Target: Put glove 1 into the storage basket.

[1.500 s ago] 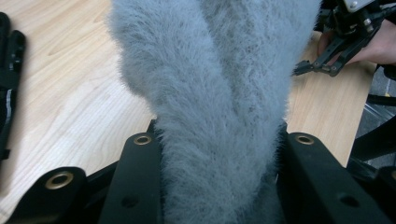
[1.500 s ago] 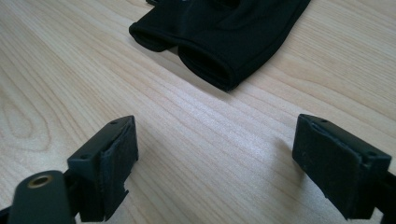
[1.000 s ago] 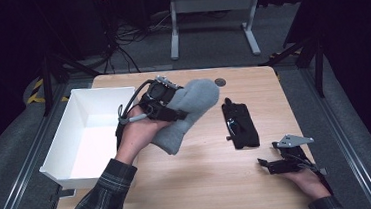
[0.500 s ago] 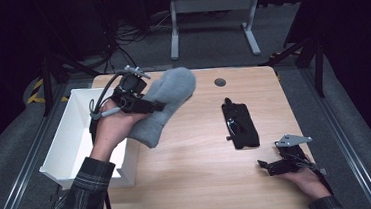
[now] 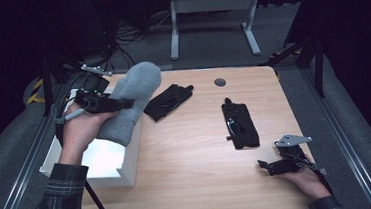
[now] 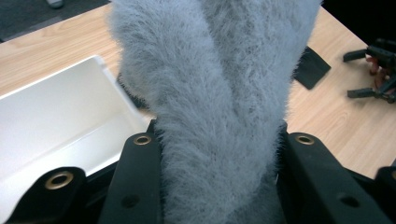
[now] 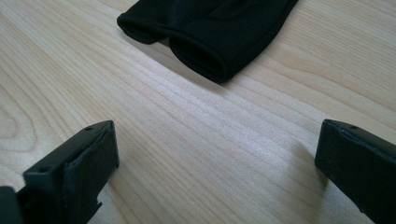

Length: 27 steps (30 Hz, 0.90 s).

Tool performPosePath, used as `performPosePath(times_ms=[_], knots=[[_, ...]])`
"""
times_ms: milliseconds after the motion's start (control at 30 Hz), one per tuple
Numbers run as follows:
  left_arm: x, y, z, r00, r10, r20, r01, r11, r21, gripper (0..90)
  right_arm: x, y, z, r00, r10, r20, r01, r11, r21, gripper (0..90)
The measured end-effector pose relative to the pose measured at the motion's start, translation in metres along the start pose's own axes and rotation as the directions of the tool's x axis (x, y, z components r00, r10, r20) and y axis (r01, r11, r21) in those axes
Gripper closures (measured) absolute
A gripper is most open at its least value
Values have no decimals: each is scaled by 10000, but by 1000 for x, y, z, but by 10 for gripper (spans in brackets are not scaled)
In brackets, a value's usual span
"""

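A: Start big. What bears everything?

B: The wooden table (image 5: 189, 174). At its nine o'clock edge sits the white bin (image 5: 110, 165), partly hanging past the table's side.

A: And the main item?

B: The grey fuzzy mitten (image 5: 130, 101), lifted off the table and hanging above the bin's far corner, at about ten o'clock on the table. In the left gripper view its pile (image 6: 219, 107) rises between the two black jaws, with the bin (image 6: 56, 126) off at nine o'clock.

A: So the left gripper (image 5: 108, 104) has it?

B: Yes, clamped on the mitten across its middle; both jaws press into the fleece.

A: What else lies there?

B: A black glove (image 5: 168, 101) flat at twelve o'clock, just beside the mitten, and a second black glove (image 5: 240, 125) at about two o'clock, well apart from the first.

A: The right gripper (image 5: 273, 167)?

B: Low at five o'clock on the table, jaws wide apart with only bare wood between them; they have just been opening. In the right gripper view that second glove's cuff (image 7: 201, 51) lies at twelve o'clock ahead, clear of both jaws.
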<state>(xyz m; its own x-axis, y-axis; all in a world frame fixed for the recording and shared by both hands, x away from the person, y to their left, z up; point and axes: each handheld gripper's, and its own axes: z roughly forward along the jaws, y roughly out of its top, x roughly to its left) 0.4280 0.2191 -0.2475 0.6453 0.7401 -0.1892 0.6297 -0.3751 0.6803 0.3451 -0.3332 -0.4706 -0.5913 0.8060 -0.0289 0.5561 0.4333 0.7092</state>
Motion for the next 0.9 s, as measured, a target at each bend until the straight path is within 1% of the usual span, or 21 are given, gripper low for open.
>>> performPosePath(times_ms=[33,67,100,267,367,467,500,567,633,733,767,800,900], knots=[[2,-2,-2,10000,-92,-37,92,10000,-29,634,0,0,0,10000,2,-2,-2,10000,-2,0],[2,-2,-2,10000,-92,-37,92,10000,-29,634,0,0,0,10000,2,-2,-2,10000,-2,0],[10,-8,-7,9995,-275,-128,275,9996,-39,634,0,0,0,10000,6,-10,-6,10000,-3,0],[24,-19,-12,9978,-558,-356,557,9984,-15,634,0,0,0,10000,0,-1,0,10000,-1,0],[32,-27,-12,9964,-793,-310,791,9968,-66,634,0,0,0,10000,7,-1,-7,10000,-1,0],[39,-35,-8,9953,-903,-342,903,9959,-15,634,0,0,0,10000,-18,4,18,10000,-12,0],[42,-38,-6,9941,-1028,-337,1027,9947,-21,635,0,0,0,10000,-15,-3,15,10000,-14,0],[47,-45,-1,9928,-1156,-305,1159,9932,113,634,0,0,0,10000,-16,8,16,10000,-13,0],[53,-53,3,9912,-1267,-393,1275,9917,185,634,0,0,0,10000,-15,9,15,10000,-14,0],[62,-65,11,9860,-1627,-375,1638,9861,274,634,0,0,0,10000,-11,7,11,10000,-15,0],[62,-65,11,9860,-1627,-375,1638,9861,274,634,0,0,0,10000,-10,2,10,10000,-13,0],[68,-73,16,9826,-1817,-391,1832,9822,409,634,0,0,0,10000,-2,2,2,10000,-10,0],[76,-82,27,9780,-2058,-352,2077,9763,611,634,0,0,0,10000,-13,-5,13,10000,-9,0]])
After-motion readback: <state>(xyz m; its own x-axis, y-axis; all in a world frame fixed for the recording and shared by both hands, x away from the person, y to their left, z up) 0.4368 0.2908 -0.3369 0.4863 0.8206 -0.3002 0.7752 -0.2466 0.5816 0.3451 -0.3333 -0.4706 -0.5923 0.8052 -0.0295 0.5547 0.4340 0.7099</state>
